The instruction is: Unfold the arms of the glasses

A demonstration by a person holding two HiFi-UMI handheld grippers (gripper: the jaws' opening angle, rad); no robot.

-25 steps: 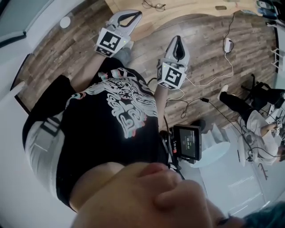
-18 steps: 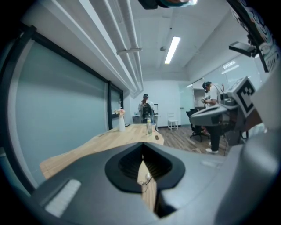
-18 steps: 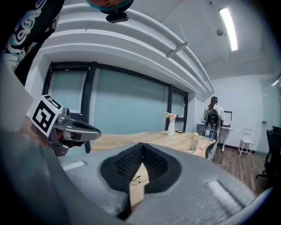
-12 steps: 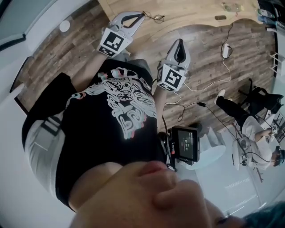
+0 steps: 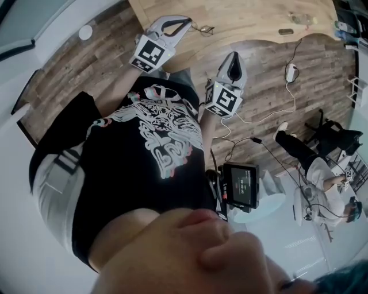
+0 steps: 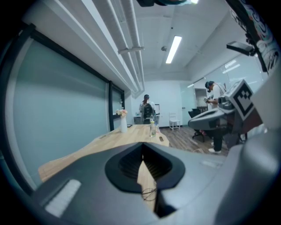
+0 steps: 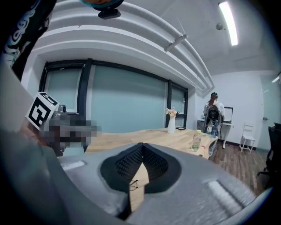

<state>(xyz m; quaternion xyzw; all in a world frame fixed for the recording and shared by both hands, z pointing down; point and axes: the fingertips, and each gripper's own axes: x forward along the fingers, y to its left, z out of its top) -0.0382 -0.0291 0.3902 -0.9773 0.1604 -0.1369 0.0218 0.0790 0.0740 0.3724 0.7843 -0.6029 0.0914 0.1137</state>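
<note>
The thin-rimmed glasses (image 5: 204,28) lie on the light wooden table (image 5: 253,17), beyond both grippers. My left gripper (image 5: 185,21) is held in the air at the table's near edge, a short way left of the glasses, its jaws shut on nothing. My right gripper (image 5: 232,53) hovers over the wood floor short of the table, also shut and empty. In the left gripper view the glasses (image 6: 148,192) show through the wedge below the closed tips of the left gripper (image 6: 142,157). The right gripper view shows the glasses (image 7: 133,184) the same way below the right gripper (image 7: 141,147).
A water bottle (image 7: 196,141) and a vase of flowers (image 7: 171,122) stand farther along the table. A person (image 6: 146,107) stands at its far end and another (image 6: 213,94) is at the right. A monitor (image 5: 241,184) and cables (image 5: 270,103) lie on the floor.
The table and glasses have come further into the head view, nearer the grippers. Both grippers stay shut and hold the same pose in front of the body.
</note>
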